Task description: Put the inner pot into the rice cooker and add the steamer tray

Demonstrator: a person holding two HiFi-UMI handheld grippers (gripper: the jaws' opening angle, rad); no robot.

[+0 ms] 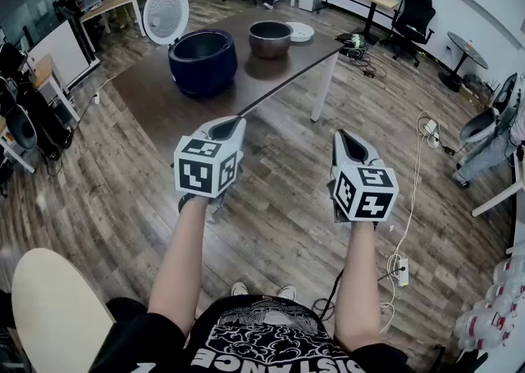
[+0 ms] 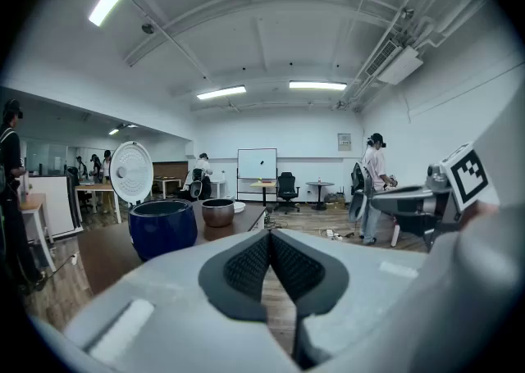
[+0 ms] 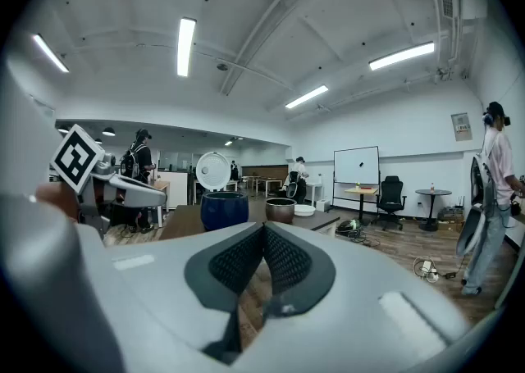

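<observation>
A dark blue rice cooker (image 1: 203, 60) stands on the brown table (image 1: 156, 101) with its white round lid (image 1: 166, 13) raised. Right of it sits the brown metal inner pot (image 1: 270, 38), and beyond that the white steamer tray (image 1: 300, 32). My left gripper (image 1: 232, 125) and right gripper (image 1: 351, 143) hover side by side over the floor, well short of the table, both shut and empty. The left gripper view shows the shut left gripper (image 2: 269, 236) aimed toward the cooker (image 2: 162, 227) and pot (image 2: 218, 212). The right gripper (image 3: 263, 230) also faces the cooker (image 3: 224, 209) and pot (image 3: 280, 210).
Wooden floor lies between me and the table. A cable and power strip (image 1: 402, 271) trail on the floor at the right. Office chairs (image 1: 413, 15), desks and several people fill the back of the room. A person (image 3: 492, 191) stands at the right.
</observation>
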